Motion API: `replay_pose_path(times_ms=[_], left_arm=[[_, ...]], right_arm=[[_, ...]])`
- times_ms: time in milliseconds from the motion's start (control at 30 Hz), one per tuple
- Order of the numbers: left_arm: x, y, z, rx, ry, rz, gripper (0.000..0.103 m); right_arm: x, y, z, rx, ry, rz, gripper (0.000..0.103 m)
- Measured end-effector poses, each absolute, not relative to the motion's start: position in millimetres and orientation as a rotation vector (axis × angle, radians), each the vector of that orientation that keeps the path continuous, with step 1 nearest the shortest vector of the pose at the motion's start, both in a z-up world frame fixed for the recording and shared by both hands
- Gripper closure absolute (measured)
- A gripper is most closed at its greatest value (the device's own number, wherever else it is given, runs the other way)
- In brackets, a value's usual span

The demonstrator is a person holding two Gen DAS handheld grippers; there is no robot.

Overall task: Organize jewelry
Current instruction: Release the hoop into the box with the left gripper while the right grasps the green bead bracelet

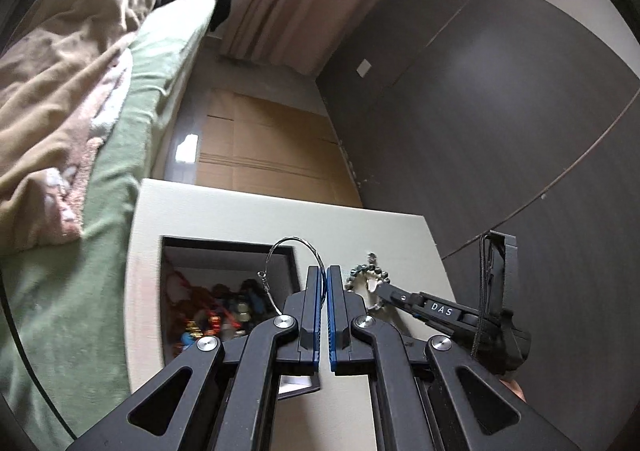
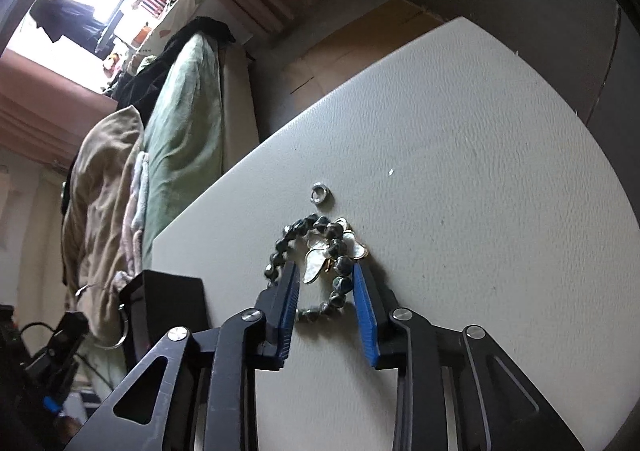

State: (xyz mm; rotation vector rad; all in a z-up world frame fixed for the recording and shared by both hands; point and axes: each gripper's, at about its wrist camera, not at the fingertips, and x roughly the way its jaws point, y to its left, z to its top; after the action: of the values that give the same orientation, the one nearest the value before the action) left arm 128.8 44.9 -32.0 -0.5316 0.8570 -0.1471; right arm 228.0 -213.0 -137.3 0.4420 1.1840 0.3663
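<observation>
1. Two grippers in play, both working over the pale table (image 2: pixel 460 171).
2. Left gripper (image 1: pixel 323 275): blue pads pressed together on a thin silver bangle (image 1: pixel 294 247), pinched at its rim. The wire hoop arcs up and to the left, its loose clasp end dangling over the black jewelry box (image 1: pixel 170 251).
3. That box sits open on the table, full of mixed colourful pieces, red and blue among them; too jumbled to name each one.
4. Right gripper (image 2: pixel 325 275): jaws spread apart, tips down at the table, straddling a dark beaded bracelet (image 2: pixel 298 231). Nothing clamped; one fingertip sits against the left run of beads, the other against the beads on the right.
5. Between the spread fingers lies a pearly butterfly-shaped piece (image 2: pixel 316 263) with gold edging, lying across the bracelet's loop.
6. Just beyond the beads, apart from them, rests a small silver ring (image 2: pixel 319 194) flat on the table.
7. From the left wrist view, the right gripper (image 1: pixel 376 289) shows at the beads, just beside the left fingers.
8. Off to the left, a bed with a green sheet (image 1: pixel 120 155) and tan blanket (image 1: pixel 60 91).
</observation>
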Motion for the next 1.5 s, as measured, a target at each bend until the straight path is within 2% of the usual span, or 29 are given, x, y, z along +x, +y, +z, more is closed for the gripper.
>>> replay_pose_path(times_ms=[33, 567, 633, 667, 700, 733, 767, 800, 833, 1300, 1500], left_arm=[[128, 49, -33, -0.534, 0.862, -0.137, 0.101], [119, 73, -60, -0.665, 0.967, -0.067, 0.100], [116, 74, -60, -0.671, 0.970, -0.053, 0.097], [115, 75, -59, -0.675, 0.969, -0.050, 0.094], [113, 76, -58, -0.682, 0.964, -0.046, 0.080], [110, 78, -56, -0.689, 0.955, -0.042, 0.056], [107, 79, -54, -0.698, 0.938, -0.036, 0.044], [103, 81, -51, -0.704, 0.917, -0.026, 0.026], [99, 83, -47, -0.708, 0.892, -0.016, 0.021], [85, 110, -32, -0.736, 0.819, 0.041, 0.020], [83, 122, -30, -0.750, 0.801, 0.055, 0.020]], right_arm=[[228, -212, -138, 0.437, 1.188, 0.363, 0.091], [200, -205, -105, 0.468, 1.074, 0.436, 0.091], [195, -206, -102, 0.484, 1.063, 0.448, 0.092], [194, -206, -100, 0.489, 1.059, 0.454, 0.091], [192, -205, -97, 0.497, 1.049, 0.464, 0.091], [189, -205, -94, 0.505, 1.036, 0.479, 0.091], [186, -205, -91, 0.511, 1.026, 0.490, 0.092], [184, -203, -87, 0.517, 1.015, 0.504, 0.092], [181, -203, -83, 0.521, 1.004, 0.517, 0.092], [150, -159, -38, 0.538, 0.852, 0.733, 0.092], [146, -126, -38, 0.545, 0.862, 0.802, 0.092]])
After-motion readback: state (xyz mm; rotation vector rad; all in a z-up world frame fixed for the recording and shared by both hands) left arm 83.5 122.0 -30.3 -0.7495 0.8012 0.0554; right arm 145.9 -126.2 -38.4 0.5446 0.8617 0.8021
